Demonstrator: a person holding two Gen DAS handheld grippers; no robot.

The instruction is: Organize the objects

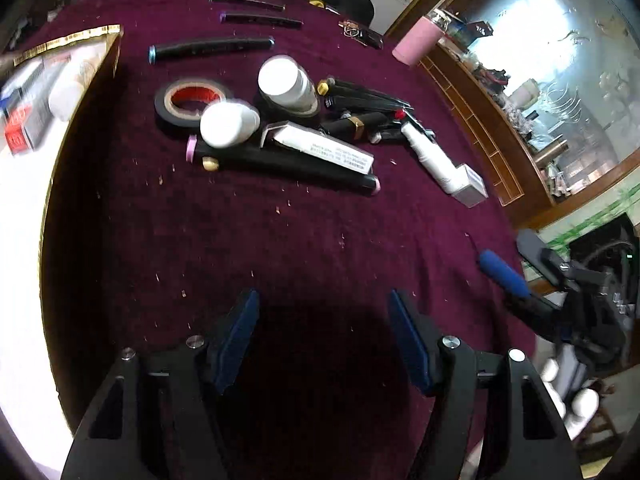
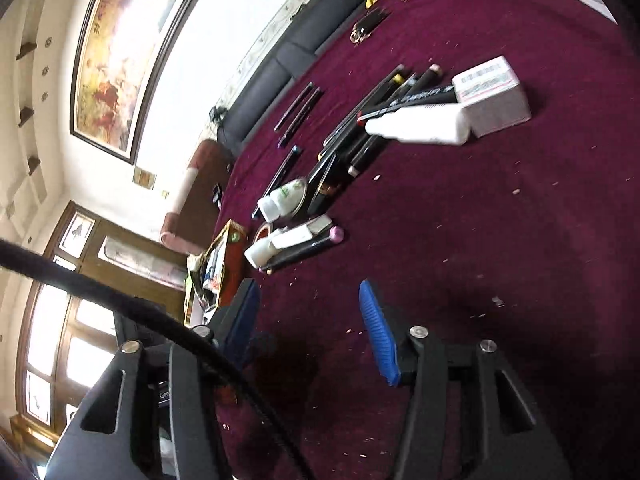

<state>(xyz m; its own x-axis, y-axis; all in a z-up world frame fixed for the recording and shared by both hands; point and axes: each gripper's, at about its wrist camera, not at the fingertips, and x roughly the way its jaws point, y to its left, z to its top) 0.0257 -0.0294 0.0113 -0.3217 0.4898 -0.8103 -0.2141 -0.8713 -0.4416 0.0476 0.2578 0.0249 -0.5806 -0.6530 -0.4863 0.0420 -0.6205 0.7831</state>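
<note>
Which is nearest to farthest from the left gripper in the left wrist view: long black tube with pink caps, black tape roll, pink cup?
From the left gripper, open and empty:
1. Long black tube with pink caps, front edge of the pile, straight ahead.
2. Black tape roll, behind it, toward the left.
3. Pink cup, far right edge of the maroon table.

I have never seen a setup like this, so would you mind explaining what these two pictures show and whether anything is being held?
A person holds a two-finger gripper in each hand, each carrying a fisheye camera. One picture looks along the left gripper, the other along the right gripper. Both are open and hold nothing. On the maroon tablecloth lie a roll of black tape, two white bottles, a long white box, black pens and a white spray bottle. A gold-edged tray sits at the left.
</note>
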